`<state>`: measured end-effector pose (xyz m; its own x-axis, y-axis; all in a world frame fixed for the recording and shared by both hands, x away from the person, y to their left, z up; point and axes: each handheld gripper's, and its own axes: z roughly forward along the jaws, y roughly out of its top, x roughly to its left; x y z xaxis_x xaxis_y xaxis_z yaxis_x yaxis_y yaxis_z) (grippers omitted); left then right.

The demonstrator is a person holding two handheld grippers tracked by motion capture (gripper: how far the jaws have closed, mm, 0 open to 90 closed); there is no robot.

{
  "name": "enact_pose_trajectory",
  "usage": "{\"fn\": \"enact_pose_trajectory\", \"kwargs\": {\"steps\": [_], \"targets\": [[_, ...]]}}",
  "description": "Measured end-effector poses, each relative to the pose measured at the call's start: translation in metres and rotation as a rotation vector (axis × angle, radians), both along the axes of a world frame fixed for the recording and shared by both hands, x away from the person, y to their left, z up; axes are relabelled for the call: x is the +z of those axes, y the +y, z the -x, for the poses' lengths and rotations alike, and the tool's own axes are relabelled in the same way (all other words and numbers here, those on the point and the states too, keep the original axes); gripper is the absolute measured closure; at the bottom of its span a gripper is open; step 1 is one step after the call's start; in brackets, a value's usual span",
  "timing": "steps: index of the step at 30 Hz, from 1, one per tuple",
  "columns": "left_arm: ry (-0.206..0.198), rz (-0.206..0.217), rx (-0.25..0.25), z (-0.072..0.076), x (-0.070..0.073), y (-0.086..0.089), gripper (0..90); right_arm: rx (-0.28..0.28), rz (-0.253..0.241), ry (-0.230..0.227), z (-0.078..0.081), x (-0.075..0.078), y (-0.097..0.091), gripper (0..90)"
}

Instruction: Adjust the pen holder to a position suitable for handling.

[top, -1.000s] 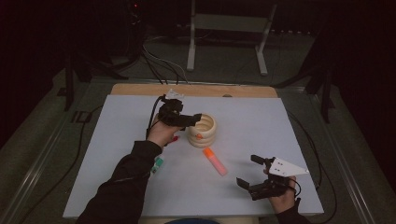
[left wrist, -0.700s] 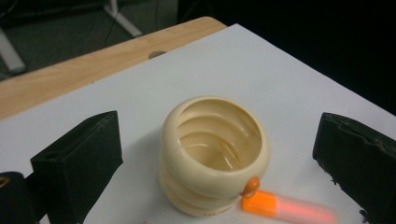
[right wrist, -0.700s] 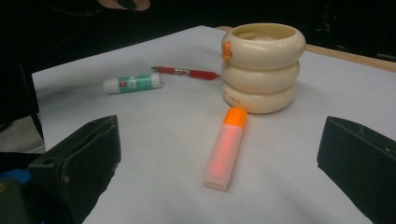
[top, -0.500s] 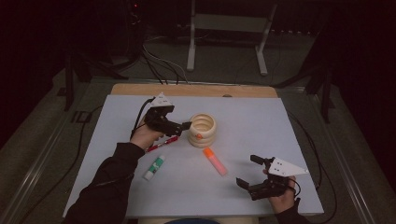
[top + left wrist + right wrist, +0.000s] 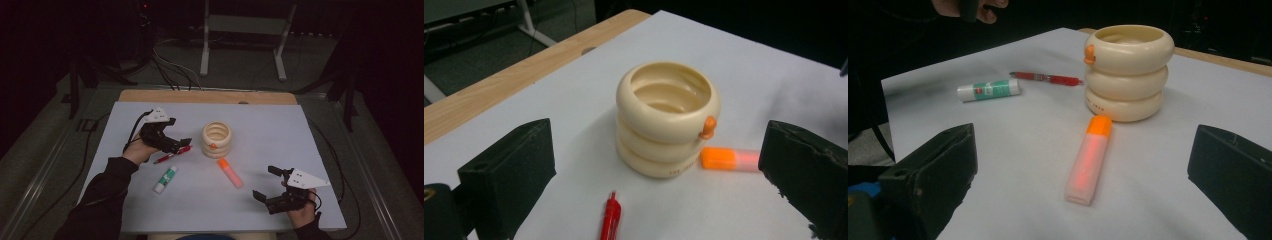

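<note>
High view has the left gripper (image 5: 186,144), fingers apart and empty, over the red pen (image 5: 172,154), which could roll toward the table's near edge if nudged.

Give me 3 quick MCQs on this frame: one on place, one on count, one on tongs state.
1. Where does the red pen lie?
A. Inside the holder
B. On the mat, by the left tongs
C. Between the right tongs

2. How many stacked rings make up the cream holder?
A. One
B. Three
C. Five

3. How do the right tongs stand?
A. Open, holding nothing
B. Shut on the orange highlighter
C. Shut on the glue stick

Answers: 1 B, the pen lies flat on the white mat just under the left tongs. 2 B, the right gripper view shows three rings. 3 A, the orange highlighter lies ahead of them, with both jaws well clear of it.
</note>
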<state>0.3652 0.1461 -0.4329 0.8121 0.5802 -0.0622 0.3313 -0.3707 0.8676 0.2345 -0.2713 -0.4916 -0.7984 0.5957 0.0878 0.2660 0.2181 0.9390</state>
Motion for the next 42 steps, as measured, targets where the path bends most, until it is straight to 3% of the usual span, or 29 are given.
{"fn": "enact_pose_trajectory", "kwargs": {"steps": [13,21,30,37,39,42], "targets": [[-0.026,-0.032,-0.064,0.012,-0.013,0.025,2.2,0.001,0.003,0.001,0.000,0.000,0.000,0.0],[-0.015,-0.061,-0.078,0.017,-0.024,0.039,2.2,-0.001,0.001,0.000,0.000,0.000,0.000,0.0],[-0.014,-0.062,-0.084,0.021,-0.034,0.051,2.3,0.001,-0.005,-0.004,-0.001,0.001,0.001,0.0],[0.002,-0.050,-0.079,0.024,-0.042,0.059,2.3,0.003,-0.005,-0.005,-0.001,0.001,0.001,0.0],[0.015,-0.040,-0.099,0.023,-0.046,0.062,2.2,0.000,-0.006,-0.006,-0.001,0.002,0.000,0.0],[0.015,-0.066,-0.113,0.024,-0.052,0.066,2.2,-0.003,-0.008,-0.006,-0.001,0.002,0.000,0.0]]}}
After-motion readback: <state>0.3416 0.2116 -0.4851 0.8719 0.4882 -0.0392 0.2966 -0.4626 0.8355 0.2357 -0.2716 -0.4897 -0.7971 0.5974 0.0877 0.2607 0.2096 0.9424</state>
